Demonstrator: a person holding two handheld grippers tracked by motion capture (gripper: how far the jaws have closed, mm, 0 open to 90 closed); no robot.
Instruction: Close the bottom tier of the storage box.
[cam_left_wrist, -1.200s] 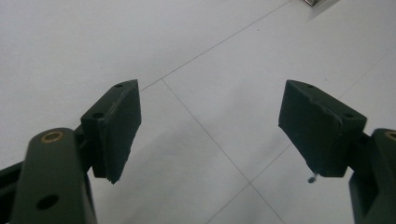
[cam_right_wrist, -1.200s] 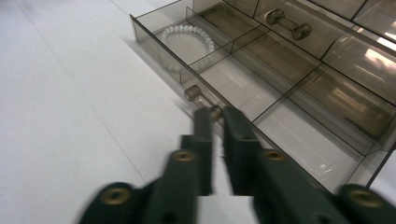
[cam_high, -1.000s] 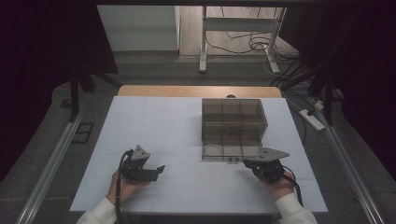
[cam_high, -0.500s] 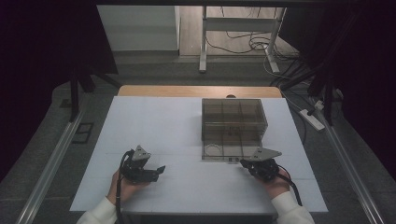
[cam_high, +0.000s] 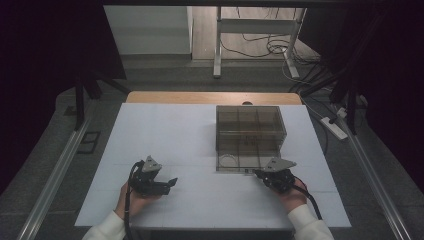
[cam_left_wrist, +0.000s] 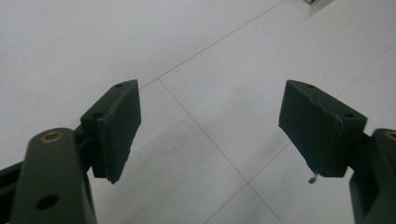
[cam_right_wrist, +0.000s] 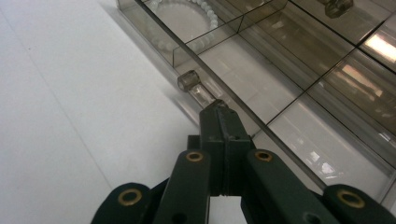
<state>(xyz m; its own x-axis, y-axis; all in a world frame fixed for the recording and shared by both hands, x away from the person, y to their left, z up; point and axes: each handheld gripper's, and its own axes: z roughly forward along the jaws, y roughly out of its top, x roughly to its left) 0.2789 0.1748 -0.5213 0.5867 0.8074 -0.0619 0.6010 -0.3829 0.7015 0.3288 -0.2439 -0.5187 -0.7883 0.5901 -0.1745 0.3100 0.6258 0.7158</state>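
A smoky clear drawer box (cam_high: 250, 122) stands on the white table (cam_high: 170, 130), right of centre. Its lower drawer (cam_high: 247, 159) is pulled out toward me, with a white bead bracelet (cam_high: 228, 161) (cam_right_wrist: 187, 14) in the front left compartment. My right gripper (cam_high: 257, 173) (cam_right_wrist: 220, 108) is shut, its tips at the drawer's front wall right by the clear knob (cam_right_wrist: 190, 81); whether they pinch anything I cannot tell. My left gripper (cam_high: 171, 183) (cam_left_wrist: 210, 126) rests low over bare table at the front left, jaws open with nothing between them.
The drawer's other compartments (cam_right_wrist: 289, 60) look bare. A second clear knob (cam_right_wrist: 338, 7) shows farther back on the box. A power strip (cam_high: 335, 127) and cables lie on the floor at the right, past the table's edge.
My right gripper has edged slightly left toward the drawer's front. The left gripper and the box have stayed put.
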